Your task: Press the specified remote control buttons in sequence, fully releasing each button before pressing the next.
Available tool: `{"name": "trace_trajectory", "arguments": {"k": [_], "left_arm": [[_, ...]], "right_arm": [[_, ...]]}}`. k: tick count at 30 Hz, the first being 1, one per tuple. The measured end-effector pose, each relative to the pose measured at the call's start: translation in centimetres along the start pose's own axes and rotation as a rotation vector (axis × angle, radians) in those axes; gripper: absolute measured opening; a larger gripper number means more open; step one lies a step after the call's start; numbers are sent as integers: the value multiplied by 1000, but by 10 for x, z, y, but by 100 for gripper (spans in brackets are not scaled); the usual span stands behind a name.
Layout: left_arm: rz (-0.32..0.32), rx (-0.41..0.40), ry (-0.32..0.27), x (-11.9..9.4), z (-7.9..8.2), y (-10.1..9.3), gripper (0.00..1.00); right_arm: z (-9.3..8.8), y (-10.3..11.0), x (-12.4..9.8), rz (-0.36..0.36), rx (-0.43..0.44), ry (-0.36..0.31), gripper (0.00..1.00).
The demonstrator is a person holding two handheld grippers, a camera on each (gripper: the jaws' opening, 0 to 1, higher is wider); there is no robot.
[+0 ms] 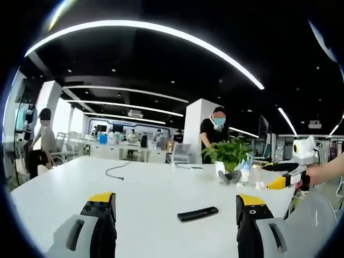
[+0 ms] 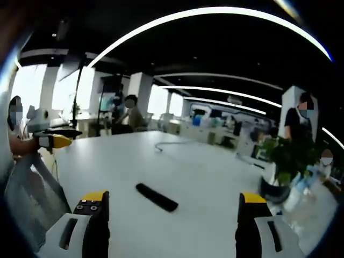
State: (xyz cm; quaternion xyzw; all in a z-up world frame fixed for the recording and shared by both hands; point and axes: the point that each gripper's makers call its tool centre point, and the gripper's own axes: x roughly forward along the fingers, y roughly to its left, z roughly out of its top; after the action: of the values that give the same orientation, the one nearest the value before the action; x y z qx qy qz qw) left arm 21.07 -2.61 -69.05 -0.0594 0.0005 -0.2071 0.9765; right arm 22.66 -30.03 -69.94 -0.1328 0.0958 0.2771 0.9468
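A slim black remote control (image 1: pixel 198 214) lies flat on the white table (image 1: pixel 134 185). It rests just ahead of my left gripper (image 1: pixel 176 200), slightly toward its right jaw; the jaws stand wide apart with nothing between them. In the right gripper view the remote (image 2: pixel 156 197) lies at a slant, a short way ahead of my right gripper (image 2: pixel 173 204), which is open and empty too. Each gripper shows in the other's view, held above the table edge: the right gripper (image 1: pixel 287 180) and the left gripper (image 2: pixel 55 141).
A potted green plant (image 1: pixel 230 156) with small bottles beside it stands at the table's far right side, also seen as the plant (image 2: pixel 285 161). A thin dark cable (image 1: pixel 117 171) lies farther back. Several people stand or sit around the office behind.
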Motion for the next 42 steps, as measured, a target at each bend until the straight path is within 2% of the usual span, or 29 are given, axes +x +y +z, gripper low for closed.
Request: {"name": "trace_trajectory", "arguments": {"k": [3,7,15,19,22,24,25,27,30,32,34,37,42], "left_arm": [[-6,-3,-4,0,1,-3,96],[6,0,5,1,0,-3,97],[32,11,4,0,1,0,98],[44,10,12,0,0,2,98],[55,6,6,0,1,3,97],[60,-21,-13,-1,4,5,97],[63,-60,-54,-1,10,5,98],[81,-73,-107,-3,18,10,99],[132,-95,-81,-6,12,20,100],[153,-109,-50,-6,5,24,100],[150,-87,-48,-5,6,22,100],[156,-31,-11,-5,2,20,100],[167,-42,-9,-7,0,22,100]], "right_arm": [[-7,4,-5,-12,-39,8,99],[-18,3,-8,-29,15,2,99],[-16,-1,-8,-61,31,-26,99],[-20,-11,-8,-116,52,-36,98],[-30,-12,-6,-105,54,-22,99],[-38,-16,-5,-119,69,23,99],[-36,-17,-6,-121,60,8,99],[-30,-19,-7,-137,17,-19,99],[-27,-21,-8,-147,-4,-33,99],[-21,-25,-11,-159,45,-83,99],[-13,-26,-13,-160,75,-136,99],[-7,-27,-16,-162,98,-174,99],[-6,-28,-17,-172,101,-176,99]]}}
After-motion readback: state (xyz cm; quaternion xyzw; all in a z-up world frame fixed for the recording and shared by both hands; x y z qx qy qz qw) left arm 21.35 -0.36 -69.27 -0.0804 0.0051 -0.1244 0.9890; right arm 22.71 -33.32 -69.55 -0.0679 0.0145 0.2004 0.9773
